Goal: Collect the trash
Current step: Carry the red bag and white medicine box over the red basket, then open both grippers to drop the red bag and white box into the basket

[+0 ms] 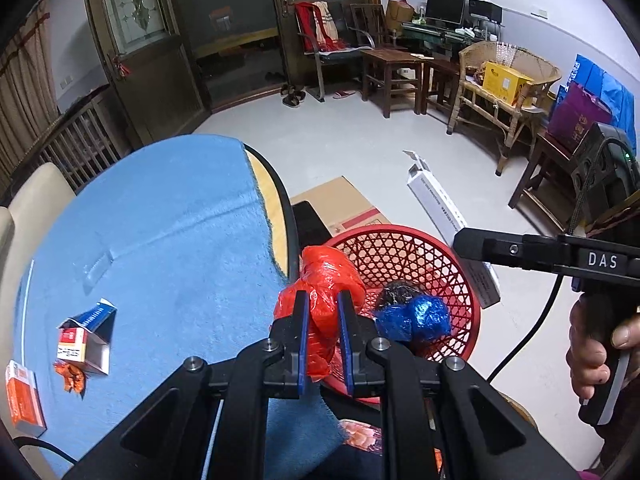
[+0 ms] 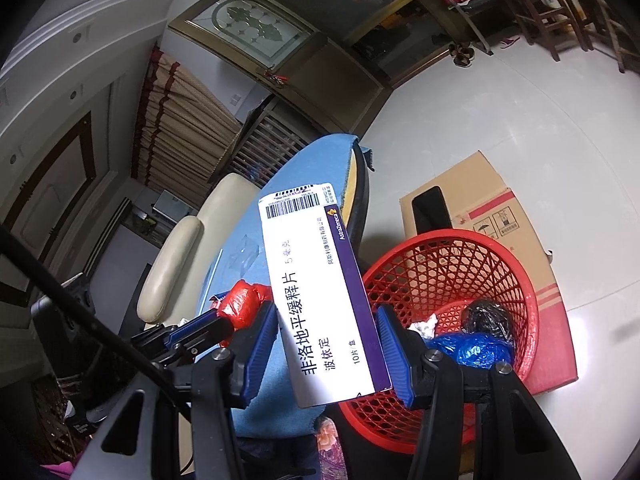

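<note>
The left gripper (image 1: 323,334) clamps a red plastic wad (image 1: 326,300), the red basket (image 1: 460,280) just beyond (already holding bagged scraps). The right gripper (image 2: 326,354) grips a white medicine box (image 2: 320,292) beside that basket.

**A count of what is in view**

Two grippers: the left gripper (image 1: 323,336) and the right gripper (image 2: 326,350).

One red mesh basket (image 1: 448,248).

Three crumpled plastic bags: one red bag (image 1: 324,300), one blue bag (image 1: 416,318) and one black bag (image 1: 400,292). Beside the bags in the basket lies one white paper scrap (image 2: 424,326).

Small cartons on the blue cloth (image 1: 160,240): one torn-open carton (image 1: 86,336) and one orange carton (image 1: 24,398). With them is one orange wrapper (image 1: 72,376).

One white medicine box (image 2: 320,292) with purple edging.

One large cardboard box (image 2: 500,216) on the floor.

One cream chair (image 2: 188,248) beside the table.
</note>
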`<move>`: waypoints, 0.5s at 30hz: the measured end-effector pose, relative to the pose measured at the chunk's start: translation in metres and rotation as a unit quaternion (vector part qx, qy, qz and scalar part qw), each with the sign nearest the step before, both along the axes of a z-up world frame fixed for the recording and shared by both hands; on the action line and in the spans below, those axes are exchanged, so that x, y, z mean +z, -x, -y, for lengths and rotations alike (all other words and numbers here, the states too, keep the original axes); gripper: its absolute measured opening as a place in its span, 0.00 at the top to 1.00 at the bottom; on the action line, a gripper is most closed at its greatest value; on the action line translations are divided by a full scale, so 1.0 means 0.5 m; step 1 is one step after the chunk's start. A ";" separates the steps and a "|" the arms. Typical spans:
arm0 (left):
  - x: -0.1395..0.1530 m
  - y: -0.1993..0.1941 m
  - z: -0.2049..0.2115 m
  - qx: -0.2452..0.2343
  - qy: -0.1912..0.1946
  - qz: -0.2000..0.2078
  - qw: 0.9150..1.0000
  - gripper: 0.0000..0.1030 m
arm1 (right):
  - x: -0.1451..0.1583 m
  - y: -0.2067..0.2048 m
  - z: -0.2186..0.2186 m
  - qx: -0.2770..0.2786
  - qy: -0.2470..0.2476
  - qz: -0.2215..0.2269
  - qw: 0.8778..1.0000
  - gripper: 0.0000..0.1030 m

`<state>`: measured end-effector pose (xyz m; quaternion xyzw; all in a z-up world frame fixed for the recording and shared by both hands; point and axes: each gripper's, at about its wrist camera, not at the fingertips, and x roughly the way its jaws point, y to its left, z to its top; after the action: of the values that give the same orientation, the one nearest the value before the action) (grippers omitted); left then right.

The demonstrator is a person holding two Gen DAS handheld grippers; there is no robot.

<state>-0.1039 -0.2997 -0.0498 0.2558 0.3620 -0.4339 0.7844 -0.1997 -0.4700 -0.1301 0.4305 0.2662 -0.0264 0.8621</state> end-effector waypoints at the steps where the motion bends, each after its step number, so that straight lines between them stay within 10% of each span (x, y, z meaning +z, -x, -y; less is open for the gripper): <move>1: -0.003 -0.001 0.000 -0.001 0.000 -0.003 1.000 0.86 | -0.004 -0.001 0.001 0.000 -0.003 -0.003 1.000 0.48; 15: -0.039 0.004 0.023 -0.026 -0.002 -0.047 0.999 0.86 | -0.066 0.008 0.036 -0.034 -0.038 -0.044 0.998 0.46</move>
<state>-0.1061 -0.3112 -0.0692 0.2458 0.3929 -0.4651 0.7543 -0.2034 -0.4882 -0.1629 0.4705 0.2900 -0.0648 0.8308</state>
